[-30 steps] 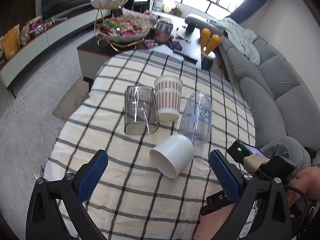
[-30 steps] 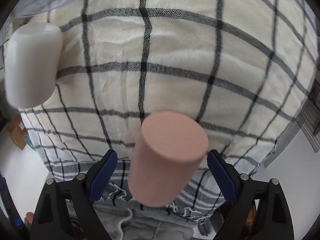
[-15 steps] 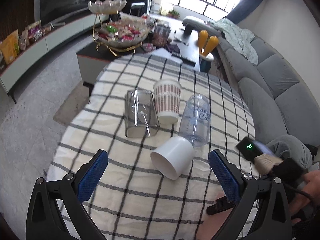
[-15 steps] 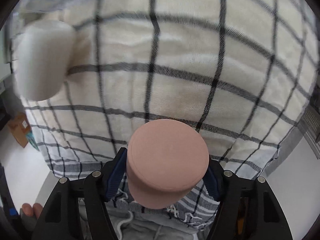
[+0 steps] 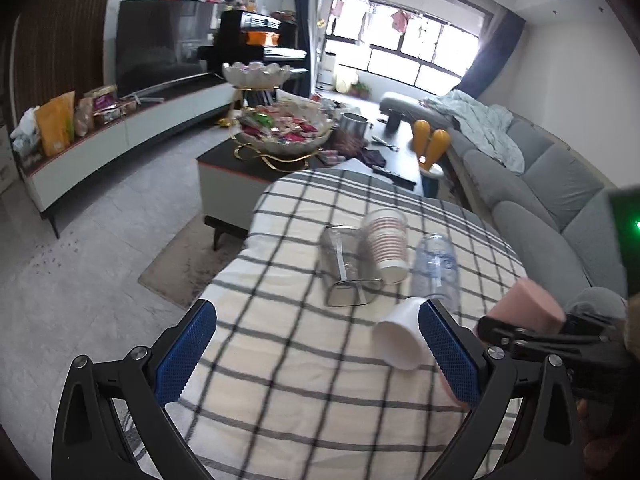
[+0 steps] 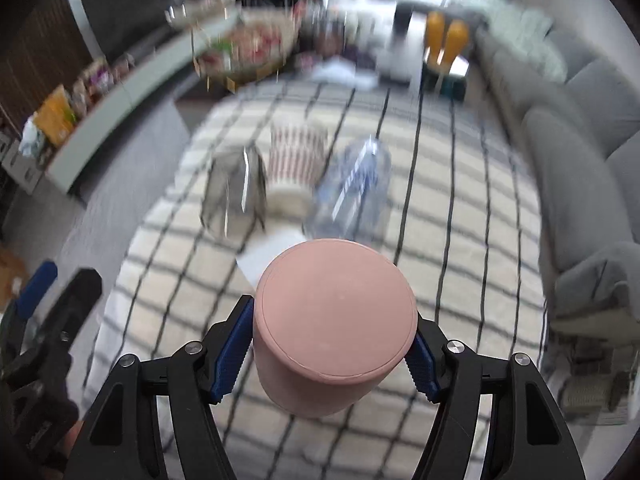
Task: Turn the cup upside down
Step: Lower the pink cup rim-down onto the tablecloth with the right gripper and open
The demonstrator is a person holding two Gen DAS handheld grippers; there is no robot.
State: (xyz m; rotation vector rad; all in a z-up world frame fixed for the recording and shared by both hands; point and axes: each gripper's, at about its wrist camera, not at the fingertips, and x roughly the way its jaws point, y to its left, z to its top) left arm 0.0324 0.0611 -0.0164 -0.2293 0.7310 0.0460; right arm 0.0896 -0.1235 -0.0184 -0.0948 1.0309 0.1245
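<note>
- Pink cup [image 6: 334,330]: plain cylinder, matte, dusty-pink, flat closed base toward the right wrist camera; mouth not visible. No handle, no markings seen.
- Handling, judged: looks light and rigid, plastic or silicone-like. The matte wall should give the pads fair friction. The smooth round wall could roll between flat pads if the squeeze slackens, so hold across the widest line of the wall, mid-height.
- Location: cup is off the cloth, in the air above the near part of the table, carried in the right gripper [image 6: 334,354]. Its blue pads [image 6: 232,350] press on opposite sides of the wall; jaws closed on it.
- From the left wrist view the same cup [image 5: 528,306] shows at far right, tilted, base up and away.
- Left gripper [image 5: 316,350]: jaws wide apart, nothing between them, hovering over the near cloth.
- Checked tablecloth [image 5: 296,392]: cream with dark lines, slightly rumpled; a soft landing surface, possibly uneven for a rim.
- Nearby on the cloth: white cup [image 5: 400,340] lying on its side, clear plastic bottle [image 5: 436,268] lying down, striped paper cup [image 5: 386,244], clear square container [image 5: 344,268]. All near the likely set-down area.
</note>
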